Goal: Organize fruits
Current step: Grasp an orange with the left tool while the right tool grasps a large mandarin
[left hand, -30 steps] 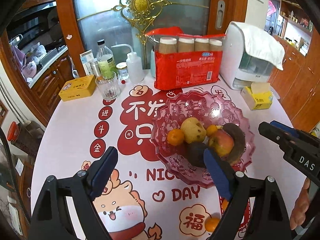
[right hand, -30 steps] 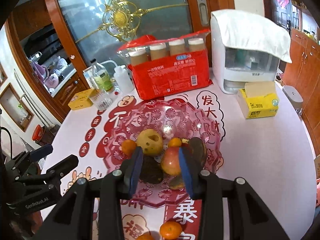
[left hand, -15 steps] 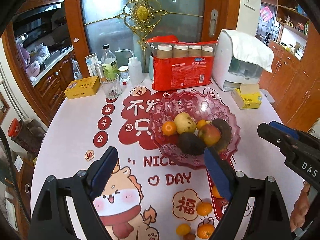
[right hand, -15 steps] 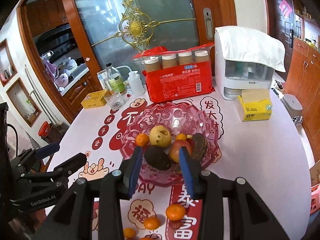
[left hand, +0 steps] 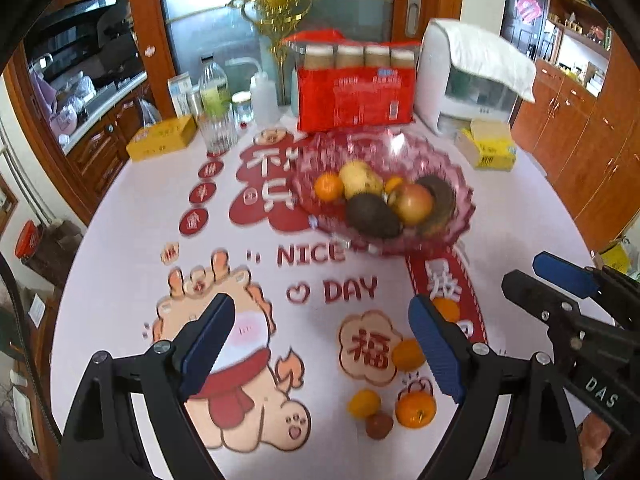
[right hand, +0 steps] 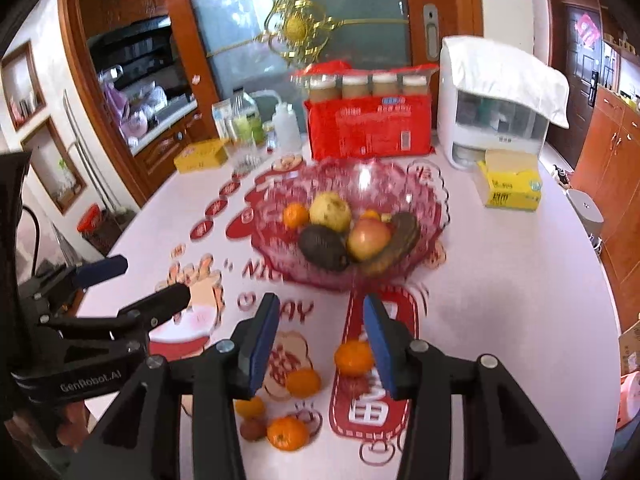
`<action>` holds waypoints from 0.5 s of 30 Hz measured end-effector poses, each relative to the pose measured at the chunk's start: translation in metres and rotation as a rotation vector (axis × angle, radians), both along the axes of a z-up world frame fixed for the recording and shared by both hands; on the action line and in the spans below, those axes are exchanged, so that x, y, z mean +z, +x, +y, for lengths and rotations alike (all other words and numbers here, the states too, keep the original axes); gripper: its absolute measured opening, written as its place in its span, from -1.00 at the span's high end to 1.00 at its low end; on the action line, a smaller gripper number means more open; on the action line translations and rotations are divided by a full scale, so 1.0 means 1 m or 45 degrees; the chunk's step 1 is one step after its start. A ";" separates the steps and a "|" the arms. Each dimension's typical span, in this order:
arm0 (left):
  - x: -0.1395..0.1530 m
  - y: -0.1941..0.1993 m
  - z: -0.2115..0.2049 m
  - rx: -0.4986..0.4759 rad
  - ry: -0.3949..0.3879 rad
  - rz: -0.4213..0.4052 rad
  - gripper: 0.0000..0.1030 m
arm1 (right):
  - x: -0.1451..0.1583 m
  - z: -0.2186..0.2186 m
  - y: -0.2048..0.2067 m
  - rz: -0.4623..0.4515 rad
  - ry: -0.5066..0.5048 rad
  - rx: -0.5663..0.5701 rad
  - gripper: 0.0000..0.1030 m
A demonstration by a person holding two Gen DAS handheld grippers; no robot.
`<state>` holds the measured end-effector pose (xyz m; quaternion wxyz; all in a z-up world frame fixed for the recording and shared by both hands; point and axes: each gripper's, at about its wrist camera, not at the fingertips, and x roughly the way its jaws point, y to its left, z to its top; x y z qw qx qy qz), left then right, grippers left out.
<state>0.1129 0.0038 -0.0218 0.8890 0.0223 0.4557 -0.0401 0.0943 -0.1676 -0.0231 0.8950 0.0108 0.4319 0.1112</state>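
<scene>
A pink glass fruit bowl on the round table holds a pear, an apple, an avocado, tangerines and a dark fruit. Several loose tangerines and a small brown fruit lie on the tablecloth near the front edge. My left gripper is open and empty above the cartoon print. My right gripper is open and empty above the loose tangerines. The right gripper's fingers show at the right of the left wrist view.
Behind the bowl stand a red pack of jars, a white appliance under a cloth, a yellow tissue box, bottles, a glass and a yellow box. Wooden cabinets stand to the right.
Both grippers have pulled back from the bowl toward the table's front edge. The loose tangerines have come into fuller view. The jaws have stayed open.
</scene>
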 end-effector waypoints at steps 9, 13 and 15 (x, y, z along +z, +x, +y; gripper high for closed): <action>-0.043 -0.023 -0.002 0.021 0.016 0.101 -0.71 | -0.043 -0.007 -0.026 0.118 -0.018 -0.012 0.14; -0.062 -0.031 -0.004 0.024 0.035 0.148 -0.71 | -0.065 -0.008 -0.033 0.184 -0.015 -0.001 0.14; -0.072 -0.034 -0.005 0.024 0.043 0.172 -0.71 | -0.075 -0.007 -0.038 0.216 -0.019 0.019 0.14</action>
